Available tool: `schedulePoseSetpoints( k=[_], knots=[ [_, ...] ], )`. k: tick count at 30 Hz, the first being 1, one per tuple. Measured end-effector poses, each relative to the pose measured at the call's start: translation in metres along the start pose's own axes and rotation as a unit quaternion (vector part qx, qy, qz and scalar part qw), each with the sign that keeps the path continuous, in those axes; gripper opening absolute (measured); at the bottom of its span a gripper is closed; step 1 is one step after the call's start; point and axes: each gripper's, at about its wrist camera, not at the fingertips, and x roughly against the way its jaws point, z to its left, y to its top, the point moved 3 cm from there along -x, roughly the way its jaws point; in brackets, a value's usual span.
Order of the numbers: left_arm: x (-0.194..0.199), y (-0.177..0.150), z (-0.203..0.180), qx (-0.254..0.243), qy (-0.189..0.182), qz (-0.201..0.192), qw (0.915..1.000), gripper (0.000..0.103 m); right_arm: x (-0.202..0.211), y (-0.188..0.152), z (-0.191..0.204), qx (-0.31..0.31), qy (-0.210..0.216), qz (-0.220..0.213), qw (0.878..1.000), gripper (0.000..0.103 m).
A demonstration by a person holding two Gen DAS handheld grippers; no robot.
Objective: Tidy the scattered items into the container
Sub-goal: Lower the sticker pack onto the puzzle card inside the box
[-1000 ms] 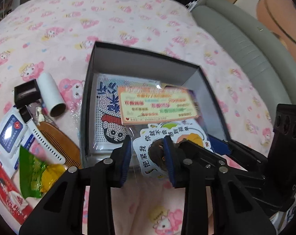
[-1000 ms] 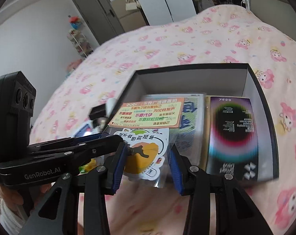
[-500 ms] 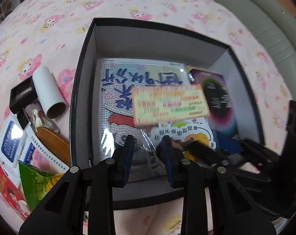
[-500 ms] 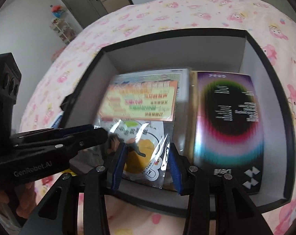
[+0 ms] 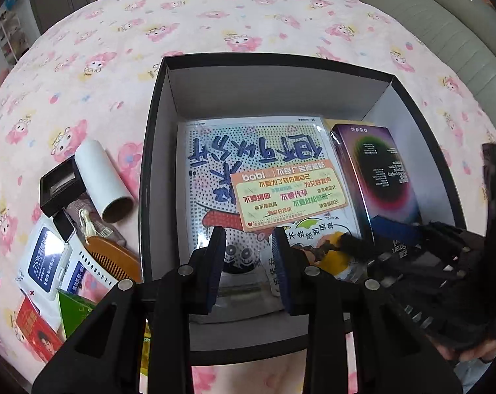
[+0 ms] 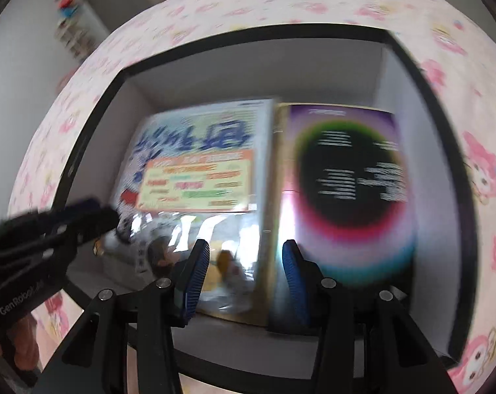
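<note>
Both grippers have pushed forward over the black box (image 5: 151, 151) since a second ago, and the sticker sheets that hung above its near edge now lie inside it. One landmark serves for all: the box, open-topped with pale inner walls, on a pink cartoon-print bedspread (image 5: 215, 16).

Inside the box, a dotted poster sheet (image 5: 251, 161) covers the floor toward the left wall, an orange-bordered sticker card (image 5: 289, 193) rests on top of it, and a round cartoon sticker (image 5: 317, 239) in a clear sleeve lies at the near end. A purple-and-black booklet (image 5: 379, 170) lies along the right wall.

Left gripper (image 5: 249, 262) hangs above the box's near edge, its blue-padded jaws apart with nothing between them. Right gripper (image 6: 244, 279) is over the near end too, jaws spread; its view is blurred, and the sleeve's glare shows between them without being pinched.

Outside the box, by its left wall, wait a white tube (image 5: 102, 180), a small black case (image 5: 61, 187), a wooden comb (image 5: 113, 259), a blue-and-white wipes packet (image 5: 44, 259), a green sachet (image 5: 74, 312) and a red packet (image 5: 38, 335).
</note>
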Motion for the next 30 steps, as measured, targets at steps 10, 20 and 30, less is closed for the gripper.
schedulePoseSetpoints(
  k=[10, 20, 30],
  knots=[
    [0.002, -0.003, 0.012, 0.010, -0.014, -0.001, 0.9999, 0.029, -0.006, -0.003, 0.016, 0.004, -0.018, 0.006, 1.000, 0.050],
    [-0.001, -0.002, 0.009, 0.001, -0.028, -0.003, 0.9996, 0.029, 0.009, -0.001, 0.013, 0.004, -0.022, -0.040, 0.999, 0.050],
    [-0.005, 0.002, 0.011, 0.001, -0.038, 0.003, 0.9993, 0.029, -0.002, -0.005, 0.048, 0.028, 0.083, 0.006, 0.996, 0.050]
  ],
)
